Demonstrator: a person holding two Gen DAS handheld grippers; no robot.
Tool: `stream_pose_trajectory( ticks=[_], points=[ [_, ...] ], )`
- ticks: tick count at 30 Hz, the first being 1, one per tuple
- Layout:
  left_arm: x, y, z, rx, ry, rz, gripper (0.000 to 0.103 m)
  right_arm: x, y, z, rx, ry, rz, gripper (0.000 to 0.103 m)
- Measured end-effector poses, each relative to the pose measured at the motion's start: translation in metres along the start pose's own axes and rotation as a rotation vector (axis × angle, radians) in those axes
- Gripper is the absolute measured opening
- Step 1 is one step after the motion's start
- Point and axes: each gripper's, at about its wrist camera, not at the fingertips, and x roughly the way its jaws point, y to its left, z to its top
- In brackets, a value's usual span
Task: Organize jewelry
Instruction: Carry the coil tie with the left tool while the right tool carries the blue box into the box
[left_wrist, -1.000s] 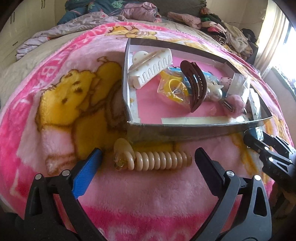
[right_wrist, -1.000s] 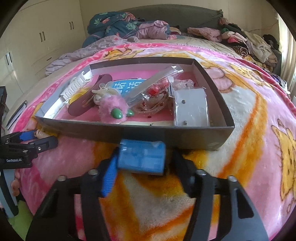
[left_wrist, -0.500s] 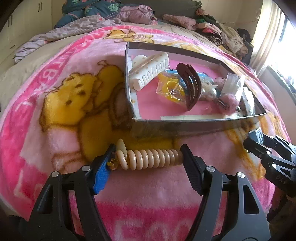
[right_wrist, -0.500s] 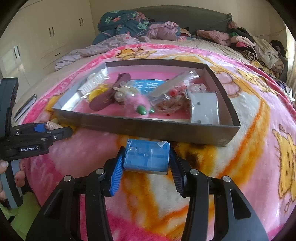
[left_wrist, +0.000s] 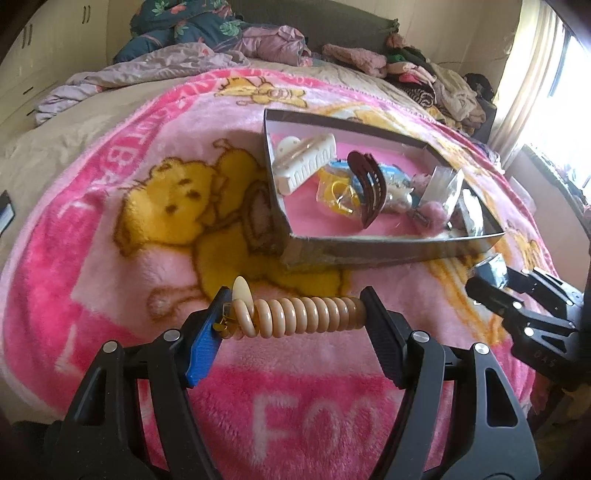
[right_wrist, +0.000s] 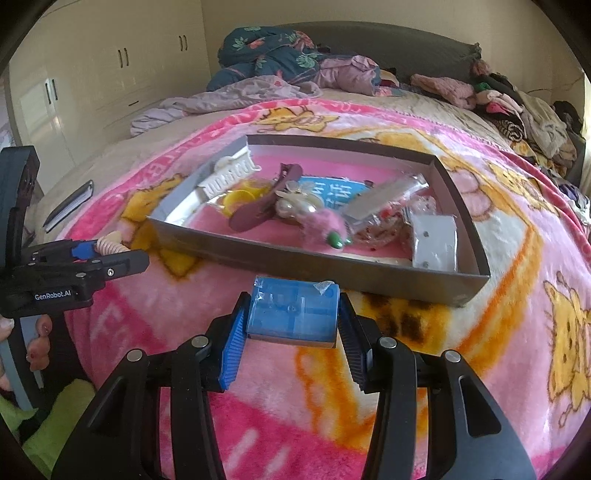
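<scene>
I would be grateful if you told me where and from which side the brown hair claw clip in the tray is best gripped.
Grip the brown hair clip across its arched spine, coming down from above. It lies on its side atop the yellow bands, with its curved back raised and its teeth pointing sideways, and the tray walls block a low side approach. Both claws are currently full.
</scene>
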Motion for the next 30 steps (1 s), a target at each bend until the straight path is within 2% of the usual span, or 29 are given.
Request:
stream_pose_trajectory(
  ticks=[14,30],
  points=[
    [-0.023,-0.005,0.029,0.012,-0.066,-0.019,0.061,-0.016,0.007,0.021,-0.014,-0.049,0.010,0.045],
    [-0.010,-0.036,0.069,0.075,-0.081,-0.050,0.061,-0.026,-0.035,0.044,0.048,-0.108,-0.052,0.045]
  ],
)
